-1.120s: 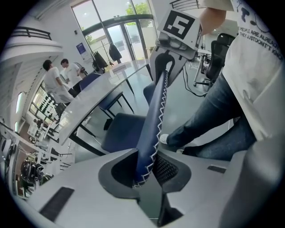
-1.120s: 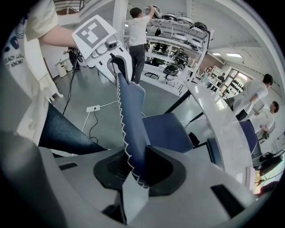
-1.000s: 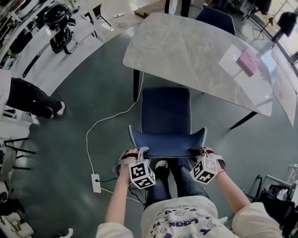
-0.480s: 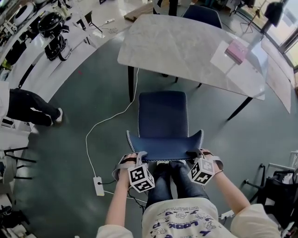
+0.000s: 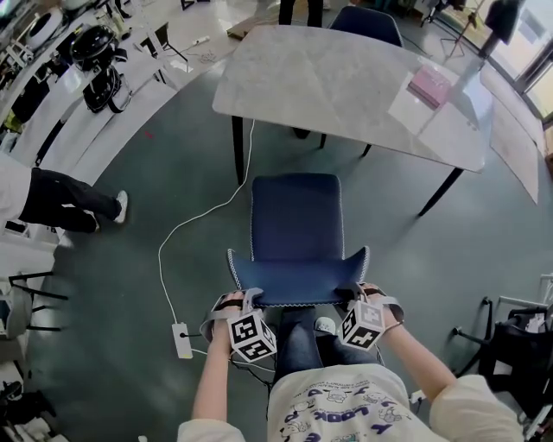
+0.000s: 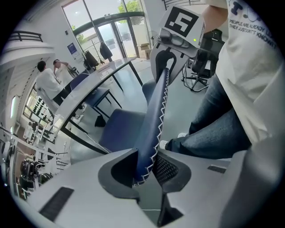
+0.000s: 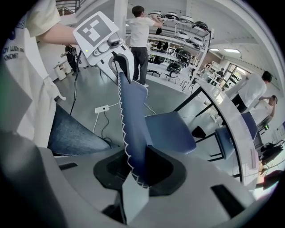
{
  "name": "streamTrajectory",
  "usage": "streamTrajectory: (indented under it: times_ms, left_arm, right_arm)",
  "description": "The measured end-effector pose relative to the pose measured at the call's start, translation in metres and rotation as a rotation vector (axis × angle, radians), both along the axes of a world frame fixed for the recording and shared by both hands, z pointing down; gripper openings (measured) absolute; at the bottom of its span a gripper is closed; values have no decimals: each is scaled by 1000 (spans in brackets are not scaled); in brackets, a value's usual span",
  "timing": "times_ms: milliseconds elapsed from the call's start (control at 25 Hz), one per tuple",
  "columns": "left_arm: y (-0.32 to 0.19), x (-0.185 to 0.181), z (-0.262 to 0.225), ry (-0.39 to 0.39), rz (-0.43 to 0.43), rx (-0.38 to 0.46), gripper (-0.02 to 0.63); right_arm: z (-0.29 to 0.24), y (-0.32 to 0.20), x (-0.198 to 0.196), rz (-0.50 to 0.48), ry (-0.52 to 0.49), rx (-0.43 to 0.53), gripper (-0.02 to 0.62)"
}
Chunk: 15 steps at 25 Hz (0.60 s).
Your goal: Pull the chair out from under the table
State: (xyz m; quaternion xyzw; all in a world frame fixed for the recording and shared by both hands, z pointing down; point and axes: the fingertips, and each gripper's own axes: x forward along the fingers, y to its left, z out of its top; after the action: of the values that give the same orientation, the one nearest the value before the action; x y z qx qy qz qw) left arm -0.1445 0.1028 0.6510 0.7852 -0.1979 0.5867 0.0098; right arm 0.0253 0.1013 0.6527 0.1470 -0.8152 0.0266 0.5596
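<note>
The dark blue chair point(image 5: 296, 226) with white zigzag stitching stands on the grey floor, its seat just out from under the near edge of the marble-topped table point(image 5: 346, 82). My left gripper point(image 5: 244, 299) is shut on the left end of the backrest's top edge. My right gripper point(image 5: 358, 293) is shut on the right end. In the left gripper view the stitched backrest edge point(image 6: 153, 129) runs down between the jaws of the left gripper point(image 6: 144, 167), pinched by both pads. The right gripper view shows the same edge point(image 7: 133, 129) clamped in the right gripper point(image 7: 136, 167).
A white cable and power strip point(image 5: 181, 339) lie on the floor left of the chair. The holder's legs point(image 5: 298, 341) stand right behind the backrest. A bystander's legs point(image 5: 69, 203) are at far left. A second blue chair point(image 5: 367, 22) sits beyond the table. A pink book point(image 5: 429, 86) lies on the tabletop.
Both grippers have drawn the chair back toward the holder, away from the table. The seat front, earlier under the table edge, now has floor showing between it and the table.
</note>
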Motion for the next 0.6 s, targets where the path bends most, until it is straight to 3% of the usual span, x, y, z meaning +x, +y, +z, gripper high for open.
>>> streamTrajectory:
  times_ms: [600]
  left_arm:
    - [80,8,3,-27,-32,-17,101]
  right_arm:
    - [4,77,8,-44,-4,-8,94]
